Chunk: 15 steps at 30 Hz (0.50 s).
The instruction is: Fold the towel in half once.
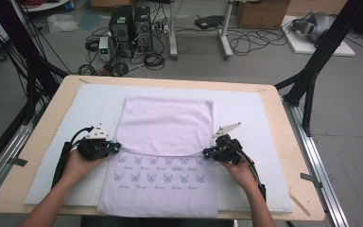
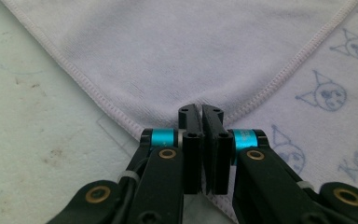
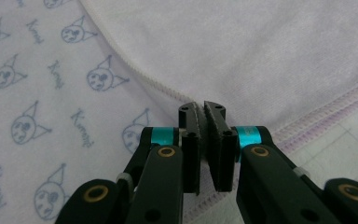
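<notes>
Grippers pinch the folded corners of the lilac towel (image 1: 165,127) on the padded table (image 1: 246,106), left gripper (image 1: 115,147) and right gripper (image 1: 207,152) needing level, matched lifts to keep the fold square.

From above your side, the high view is looking forward and down across the whole worktop (image 1: 283,142). Each gripper view is riding its hand-held gripper, peering close along the jaws. All three are sharing the folded edge of the towel (image 1: 165,137).
</notes>
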Available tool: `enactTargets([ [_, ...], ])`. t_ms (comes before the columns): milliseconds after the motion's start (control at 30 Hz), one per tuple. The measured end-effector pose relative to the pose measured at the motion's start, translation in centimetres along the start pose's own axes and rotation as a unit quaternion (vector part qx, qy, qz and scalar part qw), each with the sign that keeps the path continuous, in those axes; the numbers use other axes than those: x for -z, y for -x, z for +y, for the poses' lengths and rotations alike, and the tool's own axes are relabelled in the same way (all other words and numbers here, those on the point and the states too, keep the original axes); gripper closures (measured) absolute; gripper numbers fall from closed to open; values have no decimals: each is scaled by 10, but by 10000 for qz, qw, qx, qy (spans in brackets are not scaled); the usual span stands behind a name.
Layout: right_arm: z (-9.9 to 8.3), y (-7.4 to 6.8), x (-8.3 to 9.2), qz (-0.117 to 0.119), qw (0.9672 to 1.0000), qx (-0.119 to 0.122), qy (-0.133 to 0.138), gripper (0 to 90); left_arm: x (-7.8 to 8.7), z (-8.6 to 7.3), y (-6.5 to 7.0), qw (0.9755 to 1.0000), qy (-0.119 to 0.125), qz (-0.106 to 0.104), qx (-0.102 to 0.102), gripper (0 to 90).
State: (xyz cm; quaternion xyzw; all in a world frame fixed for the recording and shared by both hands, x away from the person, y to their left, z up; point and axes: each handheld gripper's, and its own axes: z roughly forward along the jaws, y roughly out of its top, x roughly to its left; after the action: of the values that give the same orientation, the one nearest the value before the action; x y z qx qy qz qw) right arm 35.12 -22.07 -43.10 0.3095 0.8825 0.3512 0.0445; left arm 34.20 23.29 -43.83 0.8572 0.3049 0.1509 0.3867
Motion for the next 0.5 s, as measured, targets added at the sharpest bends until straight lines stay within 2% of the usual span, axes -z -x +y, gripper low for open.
enactTargets([
  [167, 2, 1, 8, 77, 9999, -38, 145, 857, 9, 5, -1, 9999, 113, 28, 0, 866],
  [333, 5, -1, 20, 107, 9995, -17, 306, 860, 24, 17, 1, 9994, 339, 42, -24, 867],
  [400, 8, -3, 32, 123, 9986, 8, 516, 859, 32, 20, 3, 9991, 429, 30, -36, 867],
  [500, 12, -10, 50, 142, 9976, 148, 655, 859, 48, 22, 8, 9981, 613, -45, -72, 867],
])
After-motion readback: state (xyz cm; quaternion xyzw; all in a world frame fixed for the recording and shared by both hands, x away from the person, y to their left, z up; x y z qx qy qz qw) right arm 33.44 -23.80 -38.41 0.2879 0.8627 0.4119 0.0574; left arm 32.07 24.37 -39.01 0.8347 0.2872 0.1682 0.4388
